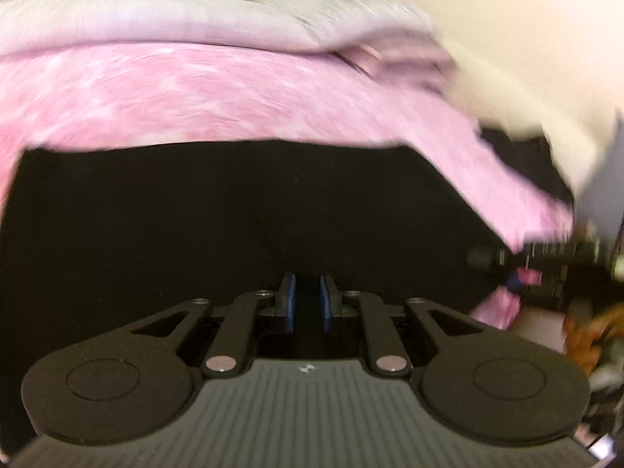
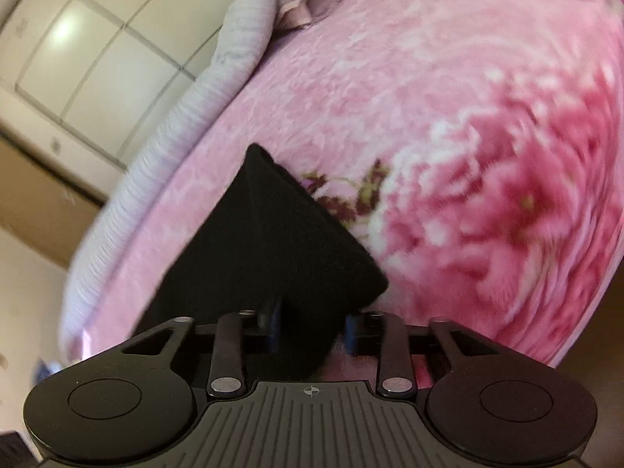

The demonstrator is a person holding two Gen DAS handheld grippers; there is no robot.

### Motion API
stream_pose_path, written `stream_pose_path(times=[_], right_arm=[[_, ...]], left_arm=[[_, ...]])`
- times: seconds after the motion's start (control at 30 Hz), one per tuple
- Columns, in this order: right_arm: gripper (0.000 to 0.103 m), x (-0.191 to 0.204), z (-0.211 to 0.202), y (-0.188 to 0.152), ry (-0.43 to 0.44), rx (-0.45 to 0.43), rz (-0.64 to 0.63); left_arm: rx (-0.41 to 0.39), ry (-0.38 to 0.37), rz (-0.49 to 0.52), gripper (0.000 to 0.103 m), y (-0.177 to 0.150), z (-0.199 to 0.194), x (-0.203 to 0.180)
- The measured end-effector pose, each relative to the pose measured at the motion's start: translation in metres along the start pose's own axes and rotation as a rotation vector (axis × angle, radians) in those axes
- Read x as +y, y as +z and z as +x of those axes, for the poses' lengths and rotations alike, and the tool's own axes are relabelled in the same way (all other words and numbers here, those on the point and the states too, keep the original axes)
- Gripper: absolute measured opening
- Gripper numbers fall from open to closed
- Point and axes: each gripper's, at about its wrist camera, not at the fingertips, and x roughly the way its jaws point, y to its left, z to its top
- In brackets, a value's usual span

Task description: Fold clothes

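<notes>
Black garment [image 2: 269, 241] bunched, folded corner raised, lying on pink floral blanket [image 2: 448, 117].

I count one black garment [image 1: 249, 214] in front of me and one pink flowered blanket [image 2: 448, 97] under it. One grey striped cover [image 2: 187, 109] runs along its edge, and I've two grippers: left gripper [image 1: 308, 300], right gripper [image 2: 312, 323].

- Warm, soft indoor light is filling both views, with no hard shadows showing.
- A glare patch is shining on the glossy cupboard doors [image 2: 78, 50] at the upper left of the right wrist view.
- Motion blur is smearing the pink blanket [image 2: 487, 195] toward the right edges of both frames.
- The black garment [image 1: 241, 226] is reading as flat, detail-less dark.
- Fisheye distortion is bending straight lines, and dark vignetting is cutting the corners.
</notes>
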Motion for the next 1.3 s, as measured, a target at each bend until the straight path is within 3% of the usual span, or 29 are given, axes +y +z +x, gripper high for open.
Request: stream_pose_path(times=[0.1,0.2,0.33,0.43,0.5,0.6,0.7,0.73,0.9,1.03,1.13,1.23,1.3], right_arm=[[0.010,0.028,-0.002,-0.003,-0.072,-0.018,-0.178],[0.009,0.072,-0.012,-0.026,-0.132,-0.129,-0.467],[0.009,0.139,-0.027,-0.077,-0.070,-0.269,-0.836],[0.009,0.177,-0.031,-0.123,0.038,-0.302,-1.063],[0.009,0.193,-0.029,-0.155,0.112,-0.285,-1.193],[0.010,0.203,-0.013,-0.198,0.192,-0.170,-1.346],[0.025,0.203,0.012,-0.232,0.182,0.003,-1.461],[0.032,0.201,0.012,-0.239,0.179,-0.002,-1.490],[0.039,0.187,-0.016,-0.221,0.306,-0.105,-1.446],[0.040,0.179,-0.026,-0.164,0.335,-0.153,-1.241],[0.040,0.166,-0.008,-0.099,0.256,-0.034,-0.947],[0.040,0.149,0.037,-0.033,0.134,0.197,-0.608],[0.040,0.138,0.067,-0.004,0.155,0.348,-0.419]], left_arm=[[-0.051,0.052,-0.107,0.011,-0.003,-0.032,0.026],[-0.092,0.046,-0.240,0.011,-0.009,-0.060,0.060],[-0.127,0.000,-0.389,0.011,-0.019,-0.083,0.093],[-0.146,-0.020,-0.462,0.011,-0.028,-0.092,0.108],[-0.151,-0.039,-0.496,0.011,-0.031,-0.093,0.112],[-0.158,-0.067,-0.547,0.011,-0.034,-0.094,0.119],[-0.165,-0.095,-0.598,0.011,-0.038,-0.095,0.125],[-0.167,-0.105,-0.615,0.012,-0.039,-0.096,0.127],[-0.178,-0.152,-0.699,0.024,-0.045,-0.098,0.138],[-0.153,-0.199,-0.728,0.032,-0.035,-0.083,0.139],[-0.115,-0.207,-0.741,0.035,-0.027,-0.067,0.139],[-0.082,-0.234,-0.779,0.038,-0.022,-0.050,0.143],[-0.066,-0.263,-0.815,0.041,-0.020,-0.038,0.146]])
